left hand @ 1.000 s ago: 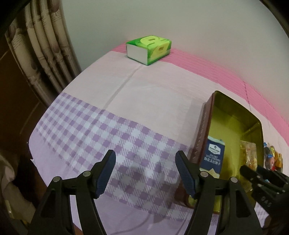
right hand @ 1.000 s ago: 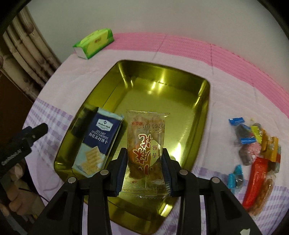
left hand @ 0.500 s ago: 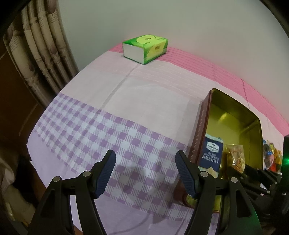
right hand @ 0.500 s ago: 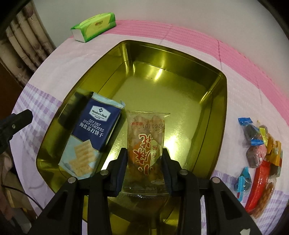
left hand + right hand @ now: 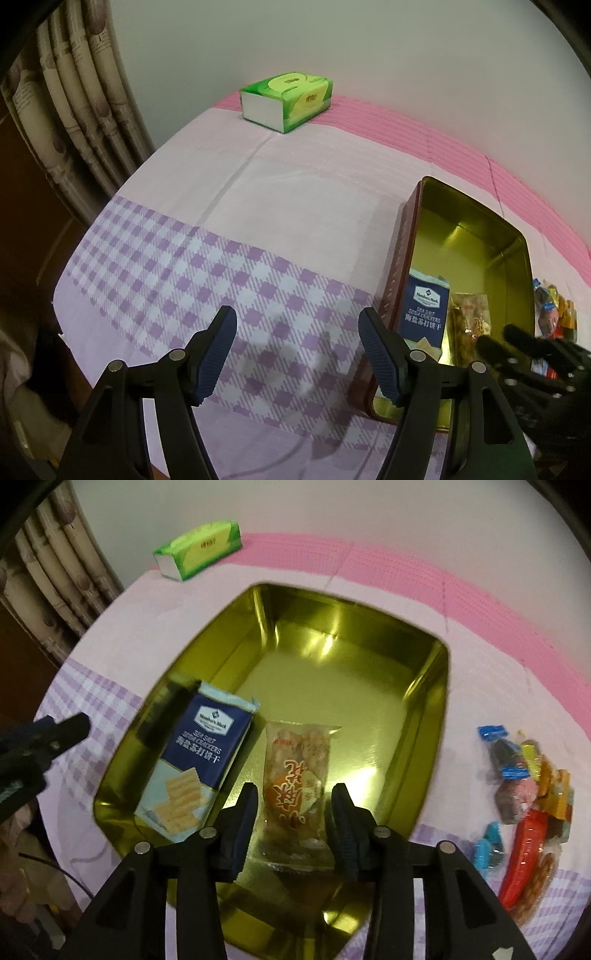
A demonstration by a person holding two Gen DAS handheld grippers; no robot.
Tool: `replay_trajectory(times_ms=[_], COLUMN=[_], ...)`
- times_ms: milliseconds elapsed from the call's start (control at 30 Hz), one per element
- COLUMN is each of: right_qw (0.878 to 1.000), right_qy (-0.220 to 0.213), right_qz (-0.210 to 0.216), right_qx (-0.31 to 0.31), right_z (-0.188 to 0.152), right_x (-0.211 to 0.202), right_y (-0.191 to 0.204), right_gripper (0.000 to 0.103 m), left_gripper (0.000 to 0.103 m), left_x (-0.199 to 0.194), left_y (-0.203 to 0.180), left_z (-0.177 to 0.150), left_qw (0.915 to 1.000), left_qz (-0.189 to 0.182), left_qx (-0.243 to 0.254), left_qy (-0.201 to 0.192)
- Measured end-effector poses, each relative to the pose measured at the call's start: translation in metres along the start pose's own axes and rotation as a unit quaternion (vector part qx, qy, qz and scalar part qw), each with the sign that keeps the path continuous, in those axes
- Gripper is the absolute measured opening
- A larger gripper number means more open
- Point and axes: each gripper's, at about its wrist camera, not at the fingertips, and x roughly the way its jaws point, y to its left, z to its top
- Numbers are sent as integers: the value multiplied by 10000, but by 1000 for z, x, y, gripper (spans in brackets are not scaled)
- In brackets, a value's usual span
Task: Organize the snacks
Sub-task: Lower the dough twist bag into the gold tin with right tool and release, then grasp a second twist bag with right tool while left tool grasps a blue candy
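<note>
A gold tin (image 5: 424, 716) holds a blue cracker pack (image 5: 201, 753) and a clear orange-printed snack packet (image 5: 297, 782). My right gripper (image 5: 293, 819) is open over the tin's near end, its fingers on either side of the packet with gaps. The packet lies on the tin floor. My left gripper (image 5: 297, 354) is open and empty above the checked cloth, left of the tin (image 5: 402, 258). The cracker pack (image 5: 424, 314) and the packet (image 5: 471, 325) show in the left wrist view too.
A pile of small wrapped snacks (image 5: 524, 779) lies on the cloth right of the tin. A green tissue box (image 5: 286, 99) stands at the table's far edge by the wall. Curtains (image 5: 74, 129) hang at the left, past the table edge.
My right gripper has opened and let go of the orange packet, which now lies in the tin. The left gripper has barely moved.
</note>
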Motion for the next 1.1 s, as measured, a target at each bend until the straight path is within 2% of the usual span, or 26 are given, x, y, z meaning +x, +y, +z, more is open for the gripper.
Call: replay_trajectory(times_ms=[200, 300, 600, 833, 1100], right_qw=[9992, 9967, 9778, 9702, 9685], right_qy=[-241, -268, -102, 112, 192], right_qz=[-238, -515, -1286, -1195, -958], right_qx=[226, 573, 1649, 2104, 2293], right_z=[-10, -20, -59, -93, -100], right_x=[-33, -46, -61, -54, -36], right_y=[-39, -77, -186, -221, -225], right_gripper=[44, 46, 51, 56, 53], left_gripper=[69, 69, 69, 69, 69], left_x=[-1, -1, -2, -8, -15], left_y=[-2, -4, -11, -29, -51], left_z=[0, -1, -3, -6, -10], left_qw=[10000, 10000, 9999, 9987, 9970], left_qz=[6, 9, 16, -23, -246], left_qx=[39, 62, 163, 497, 725], left_qy=[-26, -18, -32, -111, -109])
